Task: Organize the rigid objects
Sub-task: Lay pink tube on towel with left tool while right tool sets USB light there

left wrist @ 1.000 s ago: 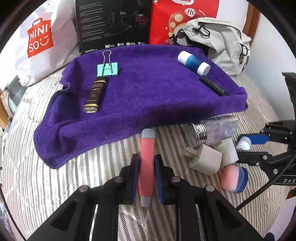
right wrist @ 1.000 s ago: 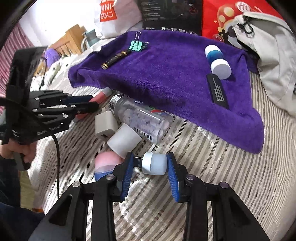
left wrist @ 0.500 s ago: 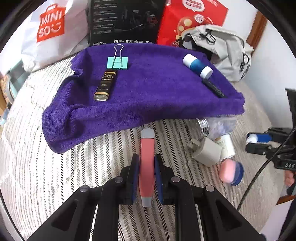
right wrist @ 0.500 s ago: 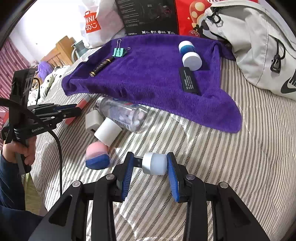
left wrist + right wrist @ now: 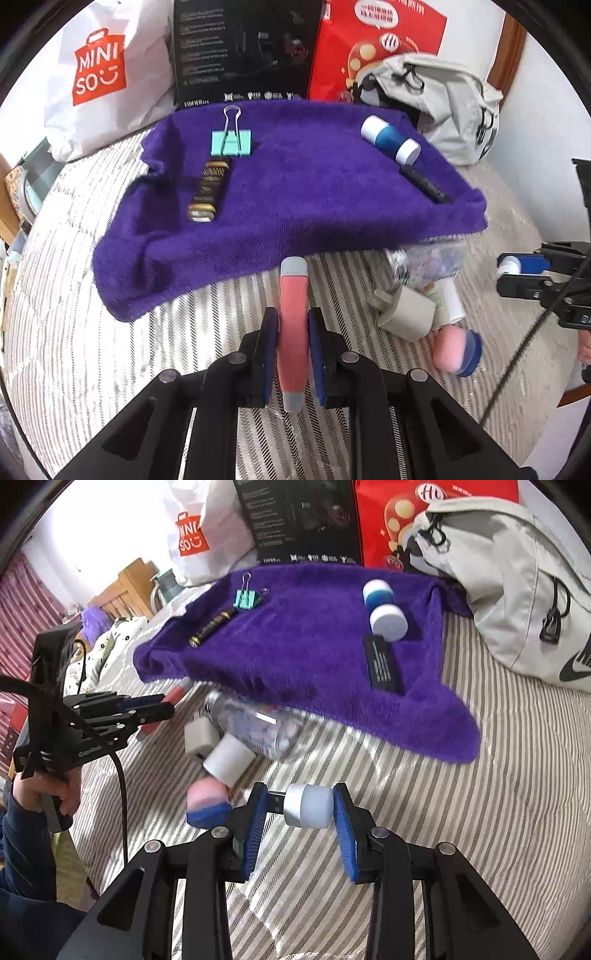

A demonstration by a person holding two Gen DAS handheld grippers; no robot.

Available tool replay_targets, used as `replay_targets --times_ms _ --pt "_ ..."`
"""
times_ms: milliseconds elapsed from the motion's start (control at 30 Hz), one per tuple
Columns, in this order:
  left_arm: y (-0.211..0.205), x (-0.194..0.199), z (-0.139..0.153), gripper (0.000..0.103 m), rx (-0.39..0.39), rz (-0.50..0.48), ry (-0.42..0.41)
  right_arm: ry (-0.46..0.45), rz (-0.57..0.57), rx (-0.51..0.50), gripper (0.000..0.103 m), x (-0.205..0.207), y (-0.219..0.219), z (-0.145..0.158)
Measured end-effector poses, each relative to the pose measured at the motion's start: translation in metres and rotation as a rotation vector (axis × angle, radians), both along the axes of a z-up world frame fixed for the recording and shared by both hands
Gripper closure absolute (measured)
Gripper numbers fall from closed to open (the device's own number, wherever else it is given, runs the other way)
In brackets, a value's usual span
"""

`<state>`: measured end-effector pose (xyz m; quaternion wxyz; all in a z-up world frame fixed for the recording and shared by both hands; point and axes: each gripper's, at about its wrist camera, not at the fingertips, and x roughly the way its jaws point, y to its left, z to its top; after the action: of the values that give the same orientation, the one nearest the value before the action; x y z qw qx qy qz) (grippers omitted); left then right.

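My left gripper (image 5: 292, 345) clamps a pink, grey-tipped plastic tube (image 5: 293, 325); my right gripper (image 5: 300, 808) grips a small white-capped cylinder (image 5: 308, 805).

I read "MINISO" on the white shopping bag (image 5: 96, 72), "EDIFIER" at the black box's (image 5: 240, 51) lower left corner, and a Nike swoosh on the grey backpack (image 5: 574, 672).

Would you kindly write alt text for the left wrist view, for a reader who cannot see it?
The left tongs grip a pink tube lengthwise above a striped bedcover, short of a purple towel. On the towel lie a green clip, a dark gold-ended tube, a blue-and-white bottle and a black bar. The right tongs enter at right.
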<state>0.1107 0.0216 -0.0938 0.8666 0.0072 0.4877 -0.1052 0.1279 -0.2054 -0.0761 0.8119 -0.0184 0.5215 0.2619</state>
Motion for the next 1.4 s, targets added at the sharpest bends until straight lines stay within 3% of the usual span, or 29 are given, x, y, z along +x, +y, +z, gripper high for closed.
replay_targets --times_ms 333,500,1000,1400 --pt "0.019 0.019 0.040 0.087 -0.024 0.012 -0.056 -0.058 0.013 0.016 0.067 0.043 0.006 0.024" --pt "0.022 0.042 0.043 0.087 -0.015 0.011 -0.059 -0.066 0.007 0.015 0.067 0.066 0.011 0.027" --pt "0.010 0.118 0.012 0.087 -0.021 -0.023 -0.003 -0.019 -0.034 -0.010 0.067 0.129 0.034 -0.006" --pt "0.001 0.143 -0.009 0.087 -0.005 -0.053 0.037 -0.024 0.015 -0.070 0.067 0.140 0.053 -0.018"
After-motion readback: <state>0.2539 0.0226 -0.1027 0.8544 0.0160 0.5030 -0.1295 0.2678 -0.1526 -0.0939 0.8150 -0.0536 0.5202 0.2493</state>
